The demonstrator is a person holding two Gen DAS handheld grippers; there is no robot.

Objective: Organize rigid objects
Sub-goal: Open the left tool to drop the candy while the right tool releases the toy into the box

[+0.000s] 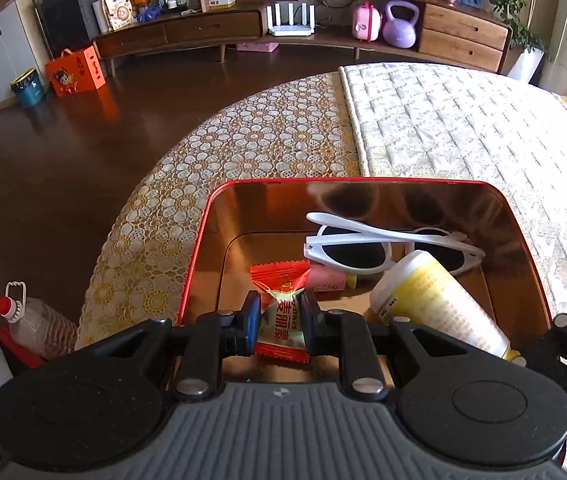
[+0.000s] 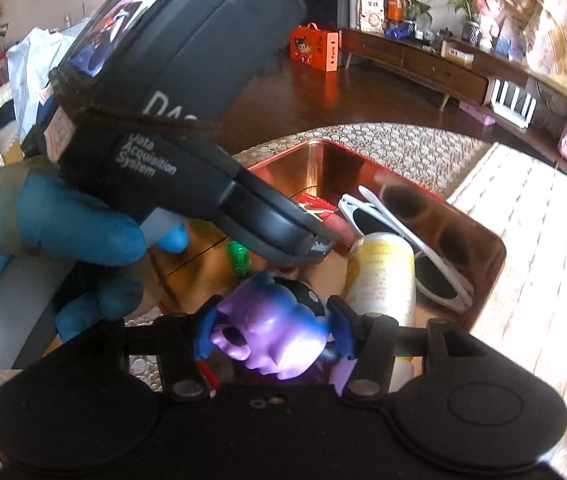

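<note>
Inside red tin (image 1: pixel 197 248) — white sunglasses (image 1: pixel 347 250), yellow bottle (image 1: pixel 435 300), pink packet (image 1: pixel 329 280)

The red tin (image 1: pixel 363 184) (image 2: pixel 479 236) is viewed closely from above by both wrist cameras, facing the far sideboard (image 1: pixel 187 32) (image 2: pixel 415 56).

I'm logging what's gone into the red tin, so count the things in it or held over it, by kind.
Sunglasses: 1
Bottle: 1
Candy, in left gripper: 1
Pink packet: 1
Green toy: 1
Purple figurine, in right gripper: 1
Total: 6
</note>
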